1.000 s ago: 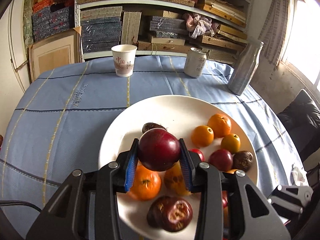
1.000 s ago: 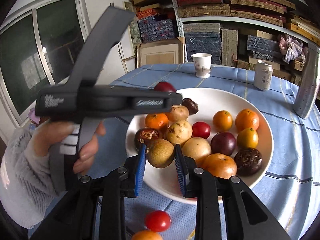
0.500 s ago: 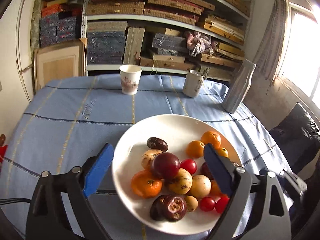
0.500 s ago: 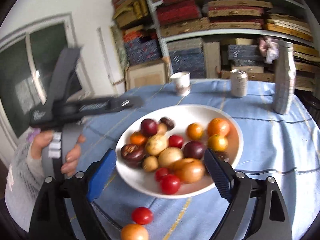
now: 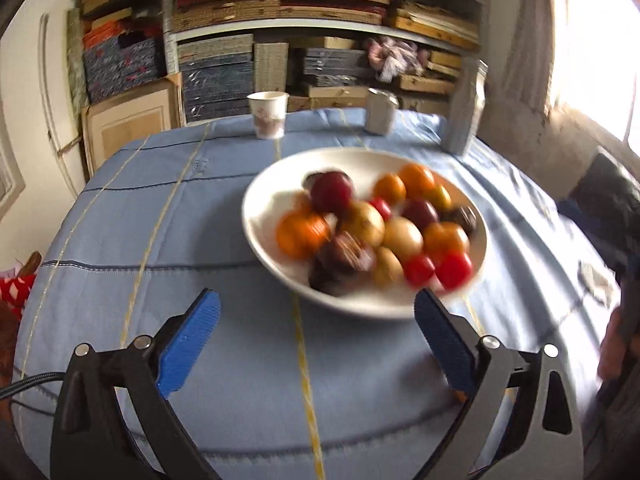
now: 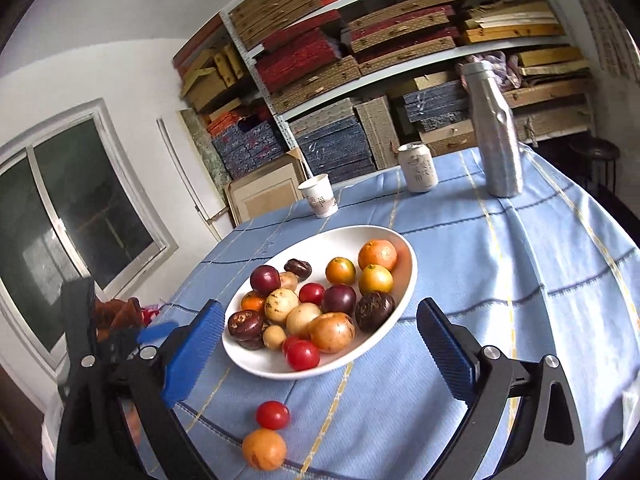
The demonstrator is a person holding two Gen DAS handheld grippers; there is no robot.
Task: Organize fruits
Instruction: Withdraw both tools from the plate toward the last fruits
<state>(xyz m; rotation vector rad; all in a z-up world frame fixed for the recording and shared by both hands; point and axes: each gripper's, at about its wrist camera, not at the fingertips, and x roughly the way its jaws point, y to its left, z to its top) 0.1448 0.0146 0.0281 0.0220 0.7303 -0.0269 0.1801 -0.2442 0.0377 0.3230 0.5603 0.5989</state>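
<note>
A second ago the left gripper clamped a dark red plum and the right gripper a tan fruit; now both stand spread wide and empty, drawn back from the white plate to hang over the blue tablecloth on its near side. The plum now rests on the plate's far left part, beside a wrinkled dark fruit. The plate carries a heap of oranges, tan round fruits, purple plums and red cherry tomatoes. Off the plate, just short of its near rim, a loose cherry tomato and a small orange lie touching or nearly so. The left wrist view is motion-blurred, so its fruit outlines are uncertain. Beyond the plate stand a paper cup, a can and a silver bottle.
</note>
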